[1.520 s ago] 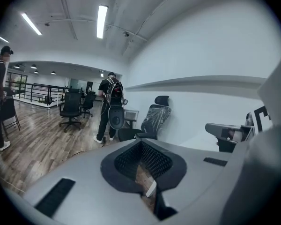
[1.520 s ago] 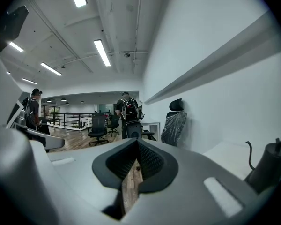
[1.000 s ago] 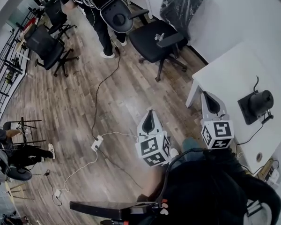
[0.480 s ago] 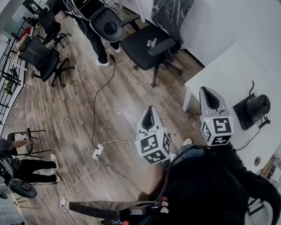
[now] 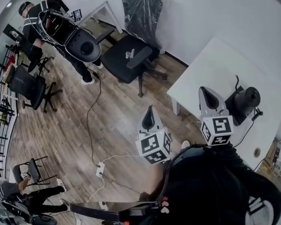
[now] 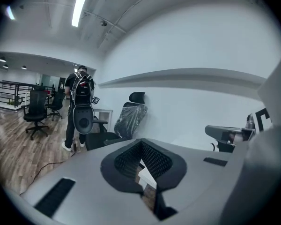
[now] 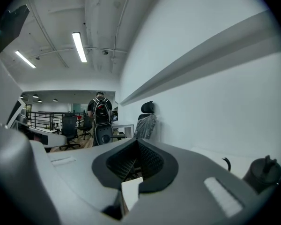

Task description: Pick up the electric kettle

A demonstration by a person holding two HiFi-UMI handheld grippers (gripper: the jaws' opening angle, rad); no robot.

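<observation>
The dark electric kettle [image 5: 247, 99] stands on its black base on the white table [image 5: 210, 64], with a cord running off behind it. It also shows low at the right of the right gripper view as the kettle [image 7: 265, 171]. My right gripper [image 5: 205, 91] is shut and empty. It hangs over the table's near edge, to the left of the kettle and apart from it. My left gripper [image 5: 150, 109] is shut and empty over the wood floor, left of the table. Both point roughly level, with the left gripper [image 6: 141, 148] and right gripper [image 7: 137, 147] jaws closed together.
A plastic-wrapped chair [image 5: 141, 9] and a black office chair [image 5: 125, 55] stand beyond the table's left end. A person with a backpack [image 5: 50, 18] stands by a small white desk [image 5: 102, 9]. A cable and power strip [image 5: 100, 169] lie on the floor.
Both shut grippers have moved toward the white table. The right one now reaches over its edge, closer to the kettle. The jaws have not changed.
</observation>
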